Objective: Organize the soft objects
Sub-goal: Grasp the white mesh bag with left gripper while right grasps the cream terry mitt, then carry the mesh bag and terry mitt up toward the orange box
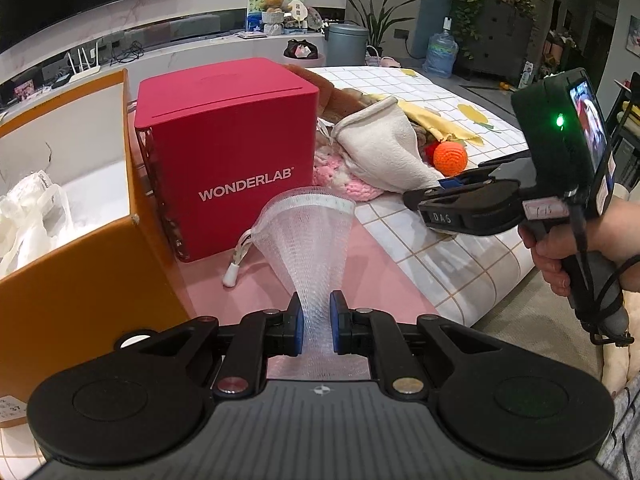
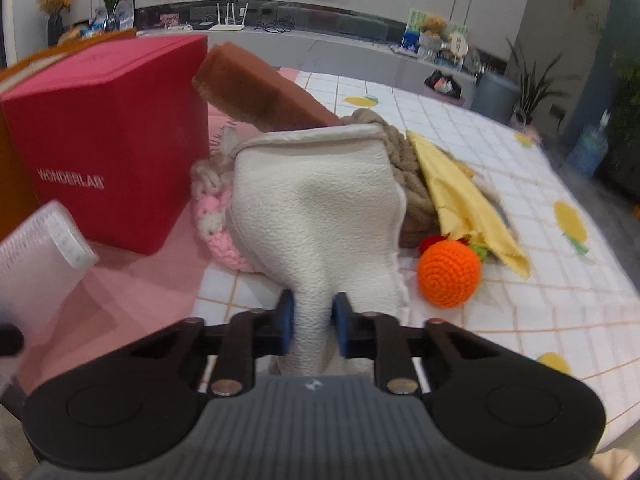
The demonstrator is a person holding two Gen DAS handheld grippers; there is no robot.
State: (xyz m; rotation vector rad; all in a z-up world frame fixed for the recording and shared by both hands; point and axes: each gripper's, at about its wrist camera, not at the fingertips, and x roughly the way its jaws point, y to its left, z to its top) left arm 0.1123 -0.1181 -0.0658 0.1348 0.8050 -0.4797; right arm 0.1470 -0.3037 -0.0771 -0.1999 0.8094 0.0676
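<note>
My left gripper (image 1: 316,322) is shut on a white mesh drawstring pouch (image 1: 310,232) and holds it above the pink mat, in front of the red WONDERLAB box (image 1: 228,148). My right gripper (image 2: 313,322) is shut on a cream fleece cloth (image 2: 320,208) lifted from a pile of soft things; it also shows in the left wrist view (image 1: 424,200). The pile holds an orange crochet ball (image 2: 448,274), a yellow cloth (image 2: 460,196), a beige chunky knit (image 2: 412,184), a pink-and-white knit (image 2: 216,224) and a brown sponge block (image 2: 256,88).
An open orange box (image 1: 80,264) with white bags inside stands left of the red box. The table has a checked cloth with lemon prints (image 2: 540,280). A TV counter, plants, a bin and a water jug stand behind.
</note>
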